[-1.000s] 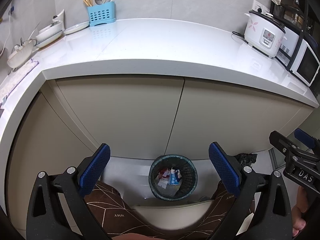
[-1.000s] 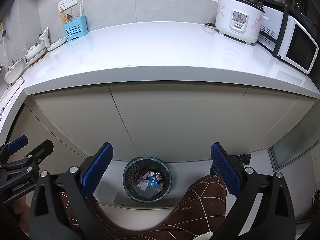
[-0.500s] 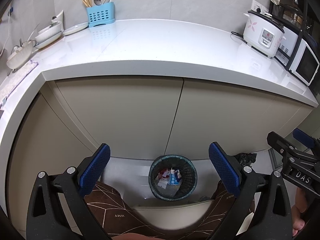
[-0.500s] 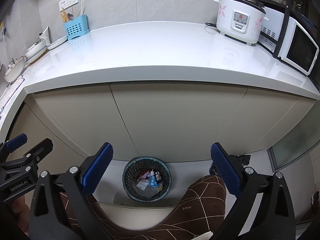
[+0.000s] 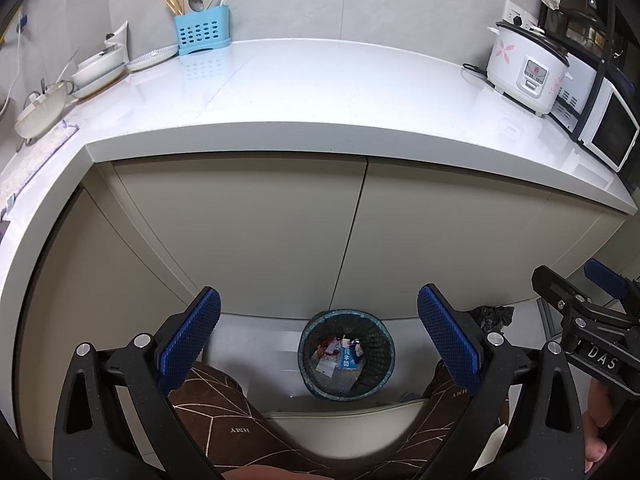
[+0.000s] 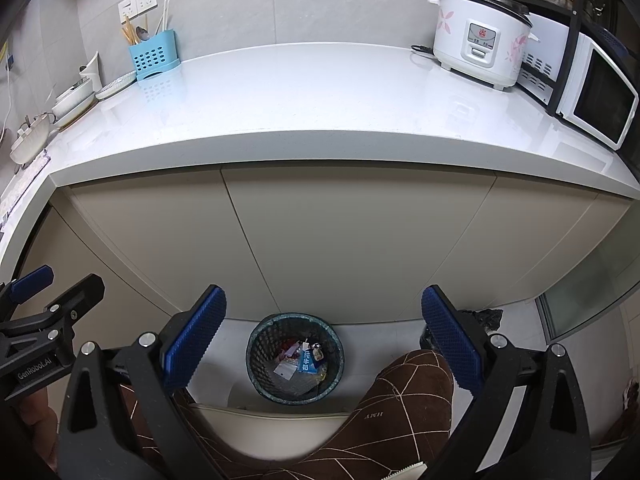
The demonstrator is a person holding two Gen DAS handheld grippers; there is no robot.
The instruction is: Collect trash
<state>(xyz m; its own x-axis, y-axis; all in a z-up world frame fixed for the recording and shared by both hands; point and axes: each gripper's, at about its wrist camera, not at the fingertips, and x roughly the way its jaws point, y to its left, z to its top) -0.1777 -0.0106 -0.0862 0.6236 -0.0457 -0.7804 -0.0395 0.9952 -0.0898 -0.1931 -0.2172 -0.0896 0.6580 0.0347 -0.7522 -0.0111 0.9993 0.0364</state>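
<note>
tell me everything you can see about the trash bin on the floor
The trash bin is a small round basket with dark teal mesh walls and an open top, no lid. It stands upright on the pale floor, just in front of the beige cabinet doors under the white counter. Inside lie wrappers, a white slip and a blue-and-white carton, filling only the bottom. Neither gripper touches it.

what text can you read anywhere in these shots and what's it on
"DAS": right gripper body, left wrist view.
"GenRobot.AI": left gripper body, right wrist view.
"HMY", upside down: brown patterned trousers.
Blue carton in the trash basket: print too small.
Rice cooker panel: unreadable.
</note>
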